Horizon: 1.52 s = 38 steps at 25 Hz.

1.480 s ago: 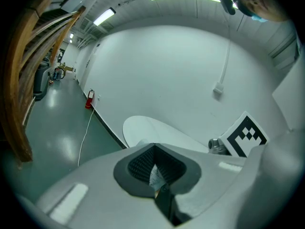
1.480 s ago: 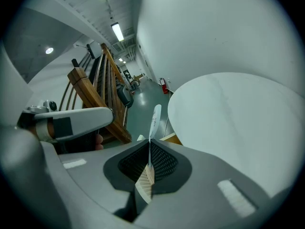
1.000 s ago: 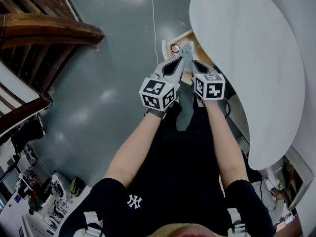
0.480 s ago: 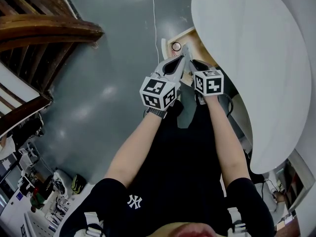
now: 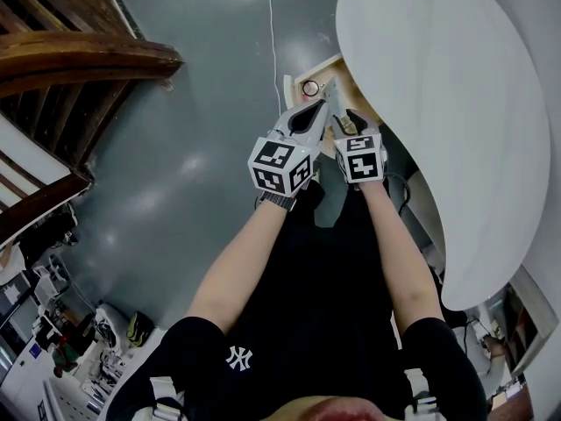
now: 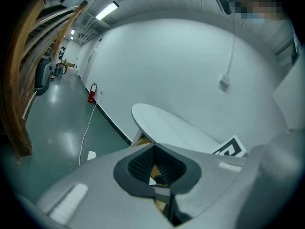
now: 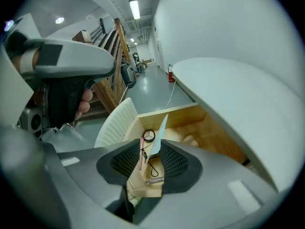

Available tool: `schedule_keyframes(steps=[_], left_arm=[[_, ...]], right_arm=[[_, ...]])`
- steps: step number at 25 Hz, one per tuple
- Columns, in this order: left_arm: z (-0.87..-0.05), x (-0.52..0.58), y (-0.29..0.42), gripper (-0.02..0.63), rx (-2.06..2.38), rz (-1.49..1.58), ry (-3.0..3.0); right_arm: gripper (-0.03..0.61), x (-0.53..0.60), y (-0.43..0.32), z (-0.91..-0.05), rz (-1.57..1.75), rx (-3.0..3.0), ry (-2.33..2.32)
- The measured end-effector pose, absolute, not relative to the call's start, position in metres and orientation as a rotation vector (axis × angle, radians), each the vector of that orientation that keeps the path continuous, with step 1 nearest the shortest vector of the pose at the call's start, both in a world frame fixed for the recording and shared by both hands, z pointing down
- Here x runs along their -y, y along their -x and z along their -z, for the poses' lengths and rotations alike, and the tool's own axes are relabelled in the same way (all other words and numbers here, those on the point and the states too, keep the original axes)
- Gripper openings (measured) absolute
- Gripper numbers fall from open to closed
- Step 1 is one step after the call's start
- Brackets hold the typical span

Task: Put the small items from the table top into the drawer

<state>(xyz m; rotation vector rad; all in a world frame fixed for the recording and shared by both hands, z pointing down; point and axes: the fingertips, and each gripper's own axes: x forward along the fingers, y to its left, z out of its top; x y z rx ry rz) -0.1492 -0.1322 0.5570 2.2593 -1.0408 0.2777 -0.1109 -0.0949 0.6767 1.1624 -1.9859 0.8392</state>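
Now the white oval counter (image 5: 456,103) overhangs the open wooden drawer (image 7: 177,114). That leaves little room above the drawer, and I judge a rising hand could knock the counter's edge.

The right gripper (image 7: 151,146) points down into the drawer. Its fingers have just been opening and stand well apart. A pale blue paper slip (image 7: 160,130) stands upright between them, not pinched as far as I can see. Being light, the slip could cling to a pad, or flutter past the drawer's front wall to the floor (image 5: 202,103).

The left gripper (image 6: 155,149) hangs just beside the right one, its fingers closed tip to tip on nothing.

Inside the drawer lie a pale rounded item (image 7: 189,140), a pink pen (image 7: 141,152), a black wire loop (image 7: 152,168) and a dark ring (image 7: 148,136).
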Motion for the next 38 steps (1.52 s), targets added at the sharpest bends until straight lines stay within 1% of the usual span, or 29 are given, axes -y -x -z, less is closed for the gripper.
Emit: schedule_keyframes(steps=[3, 5, 14, 17, 22, 38], left_arm=[[-0.548, 0.133, 0.147, 0.000, 1.037, -0.276, -2.262], [-0.542, 0.134, 0.145, 0.000, 1.036, -0.275, -2.264], [-0.506, 0.130, 0.141, 0.000, 1.014, -0.276, -2.281], [-0.490, 0.138, 0.140, 0.000, 1.014, -0.264, -2.309], [-0.460, 0.134, 0.137, 0.000, 0.991, -0.257, -2.344], [-0.355, 0.126, 0.128, 0.000, 0.903, -0.172, -2.503]], right_arm=[[0.160, 0.094, 0.109, -0.657, -0.738, 1.979, -1.184], [0.148, 0.093, 0.108, -0.646, -0.723, 1.981, -1.192], [0.048, 0.100, 0.096, -0.585, -0.771, 2.028, -1.295], [0.028, 0.114, 0.090, -0.560, -0.762, 2.066, -1.349], [0.028, 0.118, 0.088, -0.512, -0.794, 2.139, -1.412], [0.026, 0.117, 0.089, -0.387, -0.679, 2.292, -1.545]])
